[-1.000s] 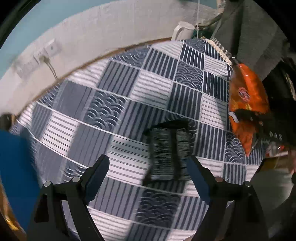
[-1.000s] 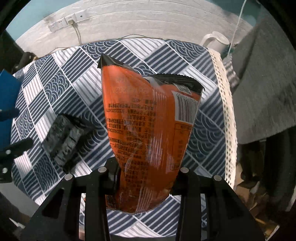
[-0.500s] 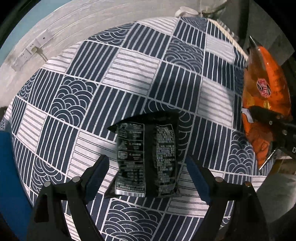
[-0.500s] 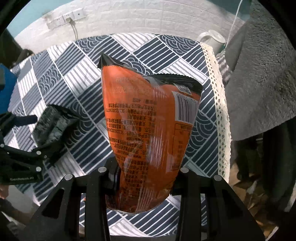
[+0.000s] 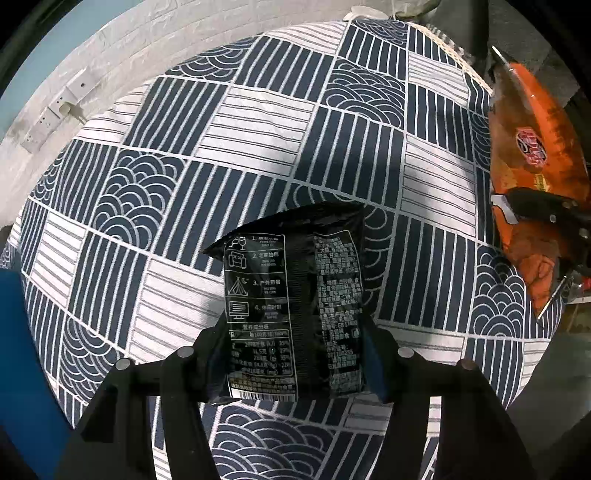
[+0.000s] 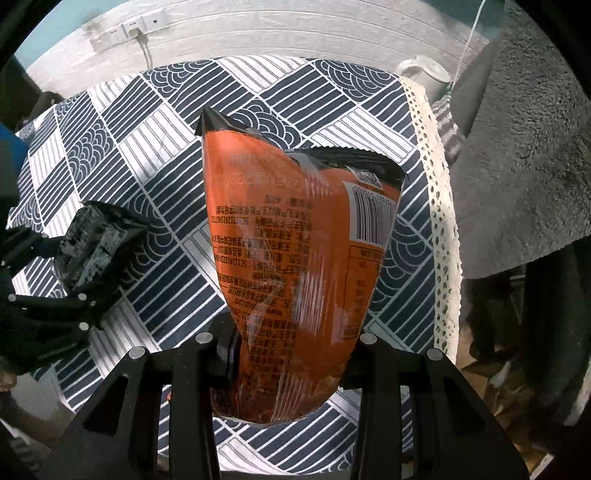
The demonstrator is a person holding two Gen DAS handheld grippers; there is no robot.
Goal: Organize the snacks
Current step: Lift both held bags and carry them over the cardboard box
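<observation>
A black snack packet (image 5: pixel 291 302) with white print lies on the patterned tablecloth (image 5: pixel 258 147). My left gripper (image 5: pixel 295 363) is shut on its near end, one finger on each side. It also shows in the right wrist view (image 6: pixel 92 243), at the left. My right gripper (image 6: pixel 291 347) is shut on an orange snack bag (image 6: pixel 295 236) and holds it upright above the cloth. The orange bag also shows in the left wrist view (image 5: pixel 532 184), at the right edge.
A white kettle (image 6: pixel 424 74) stands at the table's far right corner. A grey cloth (image 6: pixel 517 166) hangs to the right of the table. A blue object (image 5: pixel 22 362) is at the left edge. A wall socket strip (image 6: pixel 125 33) is behind the table.
My left gripper has moved down to the black packet and shut on its near end. My right gripper keeps holding the orange bag, nearly still.
</observation>
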